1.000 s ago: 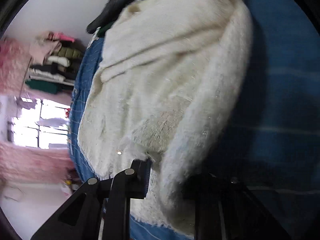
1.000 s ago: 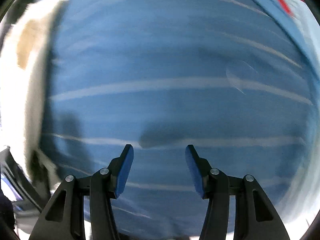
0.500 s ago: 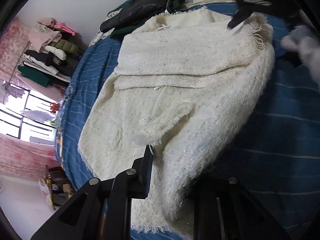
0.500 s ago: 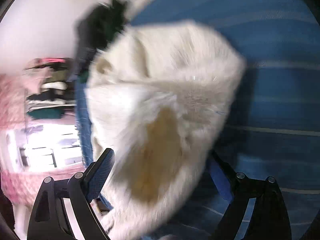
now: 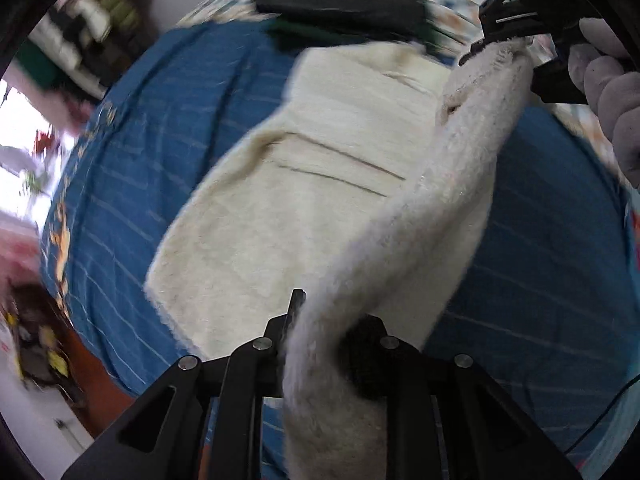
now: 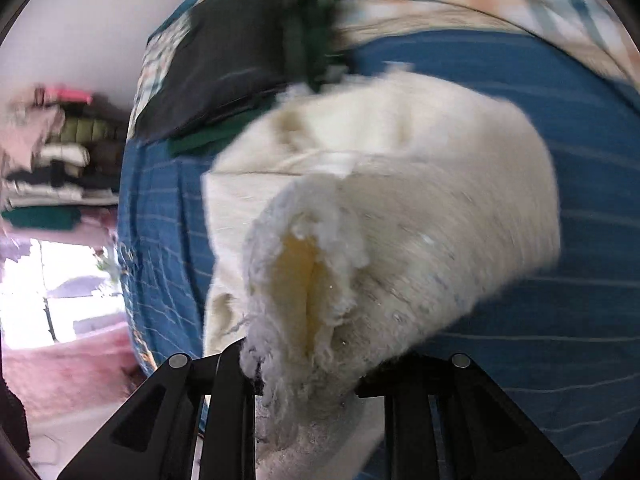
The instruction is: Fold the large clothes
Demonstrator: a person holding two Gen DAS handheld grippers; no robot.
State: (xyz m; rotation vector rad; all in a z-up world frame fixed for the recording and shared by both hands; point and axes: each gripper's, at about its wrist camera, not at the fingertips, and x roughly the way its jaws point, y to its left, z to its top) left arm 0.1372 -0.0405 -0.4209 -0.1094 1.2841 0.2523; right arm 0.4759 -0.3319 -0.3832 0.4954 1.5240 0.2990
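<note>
Meanwhile, cream sweater (image 5: 256,216) spread on the blue bed (image 5: 552,280), one edge lifted taut between both tongs, left tongs (image 5: 320,344) clamped on its near end, right tongs (image 6: 308,364) apparently clamped on a fluffy bunched end, dark clothes (image 6: 232,68) beyond.

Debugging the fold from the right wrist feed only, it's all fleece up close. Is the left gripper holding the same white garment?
Observer: Yes. The left gripper is shut on the white fleece garment, clamping one raised edge.
Operator: Is that edge slack between the two grips?
Observer: No, it runs as a lifted band up to the right gripper, which pinches its far end.
Operator: And the rest?
Observer: It lies flat on the blue striped bedspread, with dark clothes piled beyond it.
</note>
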